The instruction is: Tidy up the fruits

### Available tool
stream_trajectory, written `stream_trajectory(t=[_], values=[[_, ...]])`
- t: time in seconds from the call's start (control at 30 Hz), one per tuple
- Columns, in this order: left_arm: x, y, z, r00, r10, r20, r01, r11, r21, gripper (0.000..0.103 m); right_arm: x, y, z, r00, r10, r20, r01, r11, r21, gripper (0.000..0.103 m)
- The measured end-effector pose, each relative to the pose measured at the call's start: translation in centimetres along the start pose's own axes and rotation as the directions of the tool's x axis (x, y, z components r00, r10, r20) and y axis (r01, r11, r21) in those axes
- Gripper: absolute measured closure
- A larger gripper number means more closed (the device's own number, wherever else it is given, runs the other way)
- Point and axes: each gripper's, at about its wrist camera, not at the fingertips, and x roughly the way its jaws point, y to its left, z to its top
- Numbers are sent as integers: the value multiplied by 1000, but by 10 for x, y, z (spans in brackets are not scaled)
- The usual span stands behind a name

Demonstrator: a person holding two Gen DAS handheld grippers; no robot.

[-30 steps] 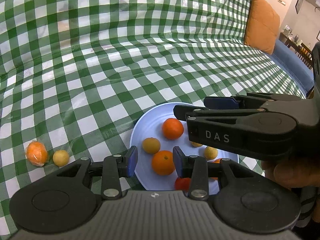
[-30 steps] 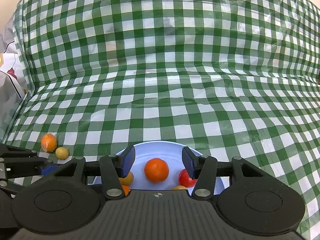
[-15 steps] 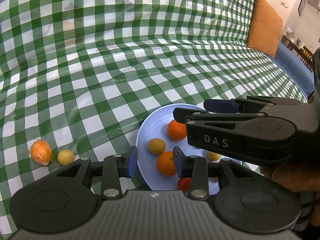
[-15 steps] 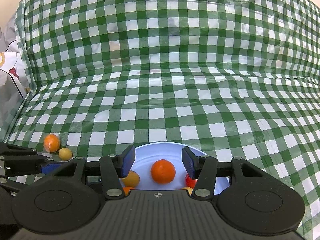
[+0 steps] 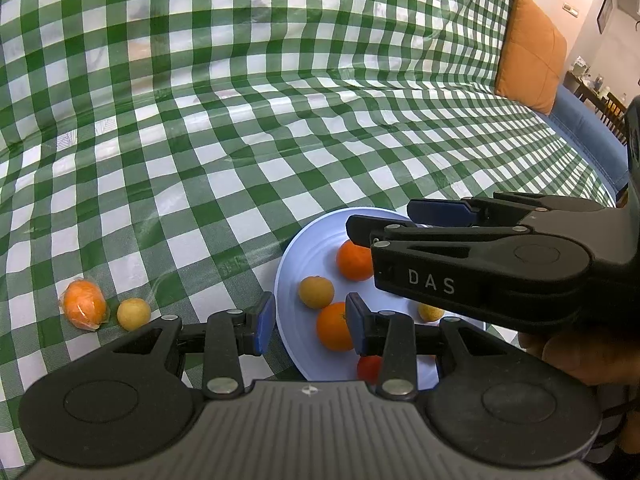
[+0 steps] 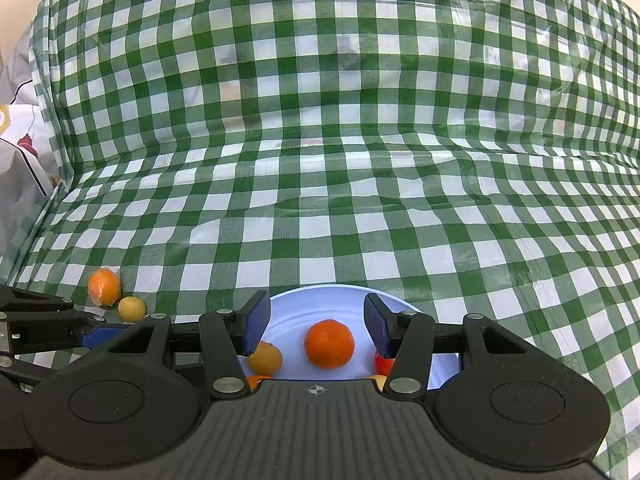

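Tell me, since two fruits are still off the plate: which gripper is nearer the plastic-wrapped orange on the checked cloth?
Left. The left gripper sits just right of the plastic-wrapped orange; the right gripper hovers over the pale blue plate, farther right.

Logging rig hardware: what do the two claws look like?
Both match. The left claw and right claw have matte black linkage arms with silver rivets, blue finger pads and a ribbed grey body with round black discs. The right claw's side reads "DAS" in white. No cables or sleeves visible.
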Motion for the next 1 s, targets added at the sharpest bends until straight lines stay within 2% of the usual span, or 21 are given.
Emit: stream_trajectory(t=[0.33,0.37,0.43,0.47,0.57,0.7,0.9,1.0], values=[[-4,11,4,999,31,15,-30,999,-36,64,0,1,1,1000,-3,8,3,1000,5,51],[-6,16,5,999,39,20,-38,998,-50,66,1,3,1,1000,-3,16,3,1000,8,53],[-10,31,8,997,67,30,-63,993,-95,68,1,4,2,1000,-3,30,2,1000,17,69],[-13,41,9,996,83,34,-78,989,-128,68,1,4,3,999,0,37,-1,1000,25,71],[-23,79,10,992,123,38,-109,959,-262,68,4,7,3,998,27,55,-30,998,49,76],[-29,125,3,991,134,17,-113,891,-439,68,10,20,2,992,112,53,-115,992,44,76],[-28,161,-7,990,140,-13,-121,802,-585,65,23,55,-2,971,237,24,-236,972,-13,76],[-27,169,-10,987,160,-29,-144,775,-616,62,29,72,-4,962,273,29,-271,961,-44,76]])
